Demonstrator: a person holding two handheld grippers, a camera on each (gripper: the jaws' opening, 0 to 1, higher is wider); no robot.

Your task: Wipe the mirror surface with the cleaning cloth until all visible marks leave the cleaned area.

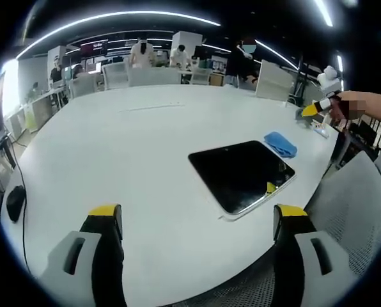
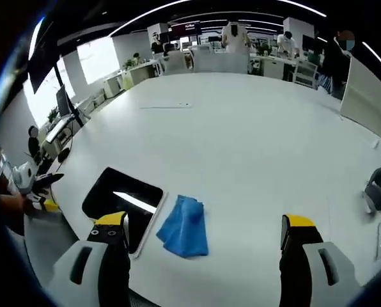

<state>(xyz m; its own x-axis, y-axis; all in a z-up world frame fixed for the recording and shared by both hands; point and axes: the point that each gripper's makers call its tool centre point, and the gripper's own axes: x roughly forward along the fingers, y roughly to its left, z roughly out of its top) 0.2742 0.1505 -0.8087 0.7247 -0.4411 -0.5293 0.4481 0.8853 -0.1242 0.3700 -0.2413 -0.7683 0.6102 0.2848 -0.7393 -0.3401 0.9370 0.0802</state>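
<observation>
The crumpled blue cleaning cloth (image 2: 183,226) lies on the white bench (image 2: 254,141), just beside the flat dark rectangular mirror (image 2: 122,204). It sits between the wide-open, empty jaws of the right hand-held gripper (image 2: 203,235), probably the nearer one. The left hand-held gripper (image 1: 197,220) is likewise wide and empty.

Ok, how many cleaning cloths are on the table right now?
1. A single blue cleaning cloth lies crumpled on the white table, right beside the dark mirror and just ahead of the right gripper. The wiping has not yet begun.
</observation>
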